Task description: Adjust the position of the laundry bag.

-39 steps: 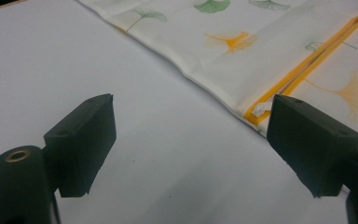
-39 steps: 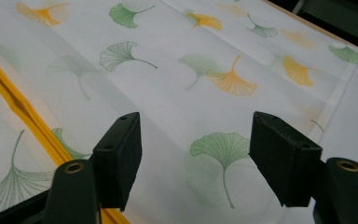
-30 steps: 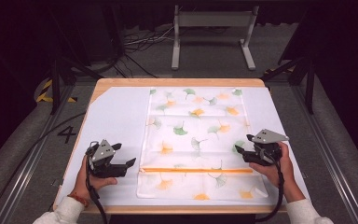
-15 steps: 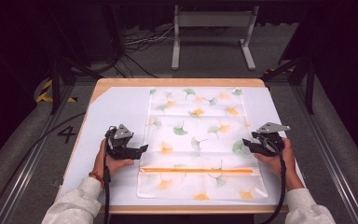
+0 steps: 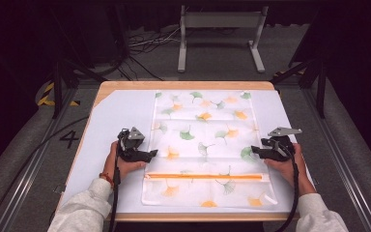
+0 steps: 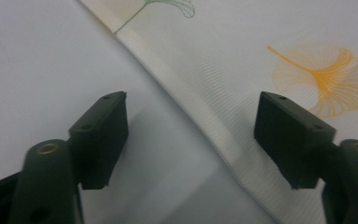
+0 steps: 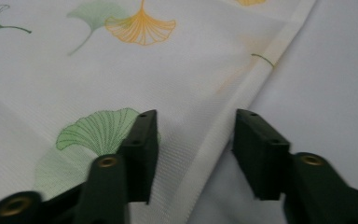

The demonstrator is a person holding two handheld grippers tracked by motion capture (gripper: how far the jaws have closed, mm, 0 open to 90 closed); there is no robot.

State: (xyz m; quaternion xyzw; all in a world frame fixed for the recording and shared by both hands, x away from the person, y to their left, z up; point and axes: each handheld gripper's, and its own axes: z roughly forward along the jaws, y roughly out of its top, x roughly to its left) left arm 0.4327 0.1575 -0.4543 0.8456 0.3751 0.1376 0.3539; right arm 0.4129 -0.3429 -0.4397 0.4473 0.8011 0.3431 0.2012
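A white cloth (image 5: 203,140) printed with green and orange ginkgo leaves lies flat on the white table mat (image 5: 121,116). An orange strip (image 5: 205,176) crosses it near the front. My left gripper (image 5: 153,153) sits at the cloth's left edge, open; in the left gripper view (image 6: 191,135) the cloth's hem (image 6: 242,93) runs between the two jaws. My right gripper (image 5: 254,151) sits at the cloth's right edge, open; in the right gripper view (image 7: 196,144) its jaws straddle the hem of the cloth (image 7: 121,70), close above it.
The mat covers a wooden table (image 5: 183,85) with its far edge showing. A grey metal stand (image 5: 220,29) and cables (image 5: 140,46) lie on the dark floor beyond. Black frame legs (image 5: 58,82) flank the table. Bare mat lies to the left of the cloth.
Both grippers have moved away from the person and inward, from beside the cloth's front corners to its side edges. The cloth has not shifted.
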